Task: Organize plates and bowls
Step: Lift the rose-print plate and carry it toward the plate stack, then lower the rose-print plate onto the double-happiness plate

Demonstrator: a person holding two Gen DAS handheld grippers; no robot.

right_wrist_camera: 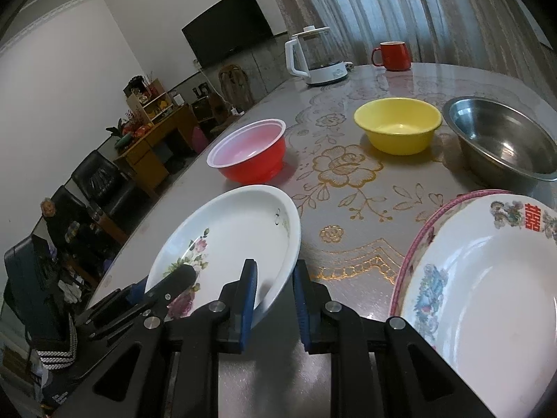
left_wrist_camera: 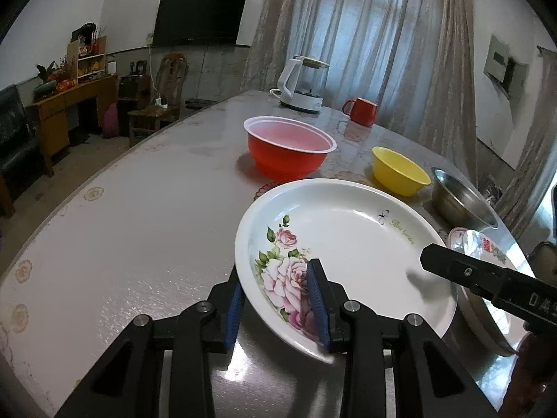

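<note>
Two grippers' jaws pinch rose plate (left_wrist_camera: 348, 244) rim over floral-clothed table (right_wrist_camera: 348, 188); TV (left_wrist_camera: 200, 17), curtains (left_wrist_camera: 365, 35) behind.

Rose plate (left_wrist_camera: 348, 244) sits tilted at near edge of table (left_wrist_camera: 122, 226), its near rim between left gripper (left_wrist_camera: 275, 299) pads, its right rim between right gripper (right_wrist_camera: 275, 296) pads. Just right of it: 2nd plate (right_wrist_camera: 487, 296), stacked on another w/ rim showing underneath. Behind rose plate: plastic bowl (left_wrist_camera: 289, 149). Right of that, well apart: small bowl (left_wrist_camera: 398, 170), then steel bowl (left_wrist_camera: 459, 202) just beside it, behind the plate stack. Far end of table: kettle (left_wrist_camera: 303, 83), mug (left_wrist_camera: 362, 111) to its right. TV (left_wrist_camera: 200, 17) on wall behind, left.
</note>
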